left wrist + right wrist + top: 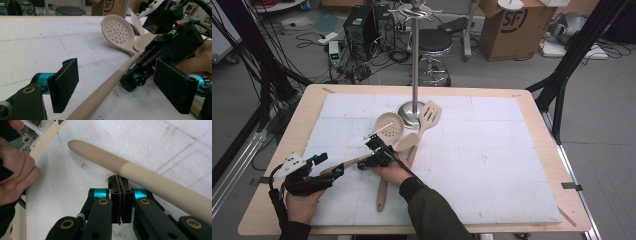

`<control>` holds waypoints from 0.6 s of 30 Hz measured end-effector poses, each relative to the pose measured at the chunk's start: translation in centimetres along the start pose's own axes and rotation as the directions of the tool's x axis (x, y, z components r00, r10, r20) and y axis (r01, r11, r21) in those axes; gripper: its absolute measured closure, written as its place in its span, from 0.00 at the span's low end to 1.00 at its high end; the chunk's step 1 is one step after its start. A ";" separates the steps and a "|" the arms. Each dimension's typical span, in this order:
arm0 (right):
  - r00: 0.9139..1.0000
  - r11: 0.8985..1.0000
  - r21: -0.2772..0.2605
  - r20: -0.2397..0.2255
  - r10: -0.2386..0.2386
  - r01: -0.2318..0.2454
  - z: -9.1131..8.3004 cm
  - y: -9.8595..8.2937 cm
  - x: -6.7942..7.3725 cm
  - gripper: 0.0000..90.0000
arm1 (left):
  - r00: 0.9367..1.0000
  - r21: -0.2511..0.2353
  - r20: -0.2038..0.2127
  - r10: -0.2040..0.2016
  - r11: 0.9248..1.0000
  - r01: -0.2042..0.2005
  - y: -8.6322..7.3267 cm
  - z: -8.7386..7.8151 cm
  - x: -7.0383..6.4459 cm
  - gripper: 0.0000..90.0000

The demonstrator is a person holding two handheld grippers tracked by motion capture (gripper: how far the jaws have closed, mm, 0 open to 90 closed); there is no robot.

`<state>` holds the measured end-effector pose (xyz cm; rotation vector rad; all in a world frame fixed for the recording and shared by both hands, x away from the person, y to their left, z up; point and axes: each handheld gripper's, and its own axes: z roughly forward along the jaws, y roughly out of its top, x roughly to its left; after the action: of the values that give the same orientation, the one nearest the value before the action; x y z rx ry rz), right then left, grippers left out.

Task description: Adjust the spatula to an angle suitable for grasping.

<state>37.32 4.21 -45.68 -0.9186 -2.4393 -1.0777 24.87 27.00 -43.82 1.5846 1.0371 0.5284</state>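
Note:
A beige perforated skimmer (389,125) lies on the white foam board (492,160), its long handle (105,87) running toward the front left. My left gripper (329,166) is open and straddles the handle's end, with one pad (63,85) on each side and neither touching it. My right gripper (363,163) is shut on nothing, its tips (120,180) down on the board right beside the handle (140,175). The left gripper view shows the right gripper (162,55) against the handle's right side.
A solid spoon (406,142) and a slotted spatula (431,114) lie beside the skimmer, heads near the round base of a metal stand (411,114). The right half of the board is bare. A stool (434,45), a cardboard box (512,25) and computers stand behind the table.

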 end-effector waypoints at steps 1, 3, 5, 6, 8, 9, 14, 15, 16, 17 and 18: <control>1.000 1.000 0.003 0.016 -0.006 0.006 -0.1 0.0 0.2 1.00 | 1.000 -0.001 -0.001 -0.001 1.000 0.001 0.0 0.0 0.0 0.23; 1.000 1.000 0.012 0.021 -0.011 0.011 -0.2 0.0 0.3 1.00 | 1.000 -0.006 -0.007 -0.008 1.000 0.008 0.0 -0.2 0.1 0.23; 0.999 0.999 0.039 0.018 -0.036 0.035 -0.4 -0.1 0.7 1.00 | 1.000 -0.010 -0.010 -0.015 1.000 0.015 -0.1 -0.4 0.4 0.23; 0.999 0.999 0.030 0.015 -0.042 0.042 -1.1 0.0 1.2 1.00 | 1.000 -0.013 -0.010 -0.021 1.000 0.021 -0.1 -0.5 0.5 0.23; 0.999 0.999 0.010 0.014 -0.051 0.051 -1.6 0.2 1.3 1.00 | 1.000 -0.019 -0.014 -0.022 1.000 0.021 -0.1 -0.7 0.6 0.23; 0.998 0.998 -0.013 0.017 -0.061 0.061 -2.2 0.3 1.2 1.00 | 1.000 -0.021 -0.015 -0.026 0.999 0.026 -0.2 -0.8 0.7 0.23; 0.996 0.995 -0.097 0.087 -0.004 0.013 -4.4 1.0 -0.3 1.00 | 0.999 -0.021 -0.016 -0.031 0.999 0.031 -0.3 -1.0 0.8 0.23; 0.995 0.994 -0.112 0.096 0.008 0.003 -4.6 1.1 -0.6 1.00 | 0.999 -0.022 -0.015 -0.032 0.999 0.032 -0.3 -1.0 0.7 0.23; 0.994 0.993 -0.120 0.112 0.016 -0.002 -4.7 1.1 -0.8 1.00 | 0.999 -0.021 -0.015 -0.032 0.999 0.031 -0.3 -1.0 0.7 0.23; 0.991 0.992 -0.125 0.130 0.022 -0.006 -4.6 1.1 -0.9 1.00 | 0.999 -0.021 -0.015 -0.029 0.999 0.029 -0.3 -1.0 0.7 0.23; 0.988 0.992 -0.123 0.152 0.017 0.001 -4.5 1.1 -0.9 1.00 | 0.999 -0.019 -0.016 -0.027 0.999 0.027 -0.3 -1.0 0.7 0.23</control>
<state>38.86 1.02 -42.60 -1.0859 -2.5109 -1.2079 24.34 28.13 -43.90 1.5502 1.0620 0.5322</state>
